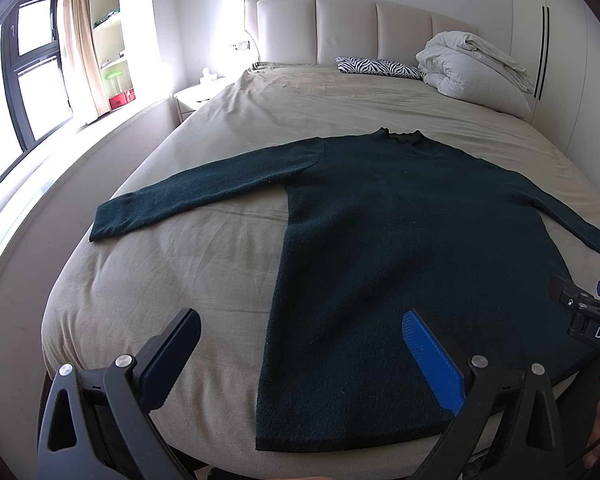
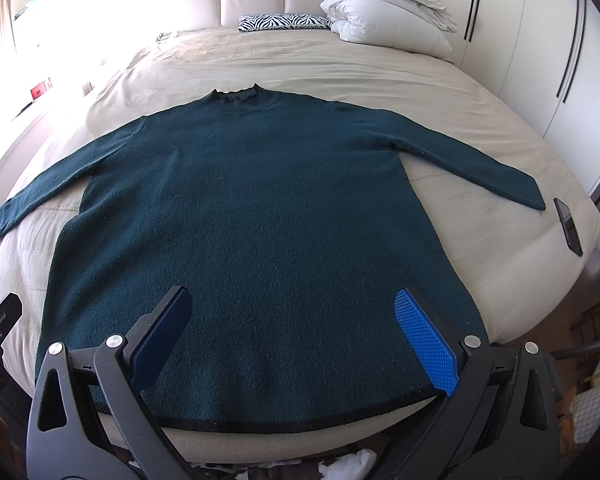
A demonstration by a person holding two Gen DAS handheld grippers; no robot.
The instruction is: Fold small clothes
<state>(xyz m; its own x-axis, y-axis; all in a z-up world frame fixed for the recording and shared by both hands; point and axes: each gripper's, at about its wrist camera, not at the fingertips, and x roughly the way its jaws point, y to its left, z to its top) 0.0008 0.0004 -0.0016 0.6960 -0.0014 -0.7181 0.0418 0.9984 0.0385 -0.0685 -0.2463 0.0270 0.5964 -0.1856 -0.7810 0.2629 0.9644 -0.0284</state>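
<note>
The left claw (image 1: 300, 354) hangs above the foot end of a bed (image 1: 204, 264), its two fingers spread wide apart and holding nothing. The right claw (image 2: 294, 332) hangs just beside it to the right, its fingers also spread wide and empty.

A dark green sweater (image 2: 252, 216) lies flat and face up on the bed's beige sheet, directly ahead of both claws. Its long axis runs straight away from them: the hem sits nearest, just below the fingertips at the foot edge of the bed, and the ruffled collar (image 2: 236, 96) points away toward the padded headboard (image 1: 340, 28). Both sleeves stretch outward and slightly back toward the claws, one to the left (image 1: 204, 196), one to the right (image 2: 472, 164).

Beyond the right sleeve's cuff, to the right of the right claw, a dark phone (image 2: 568, 226) rests on the sheet. Far ahead, by the headboard, lie a zebra-print pillow (image 2: 280, 22) and a folded white duvet (image 2: 388, 12).
</note>
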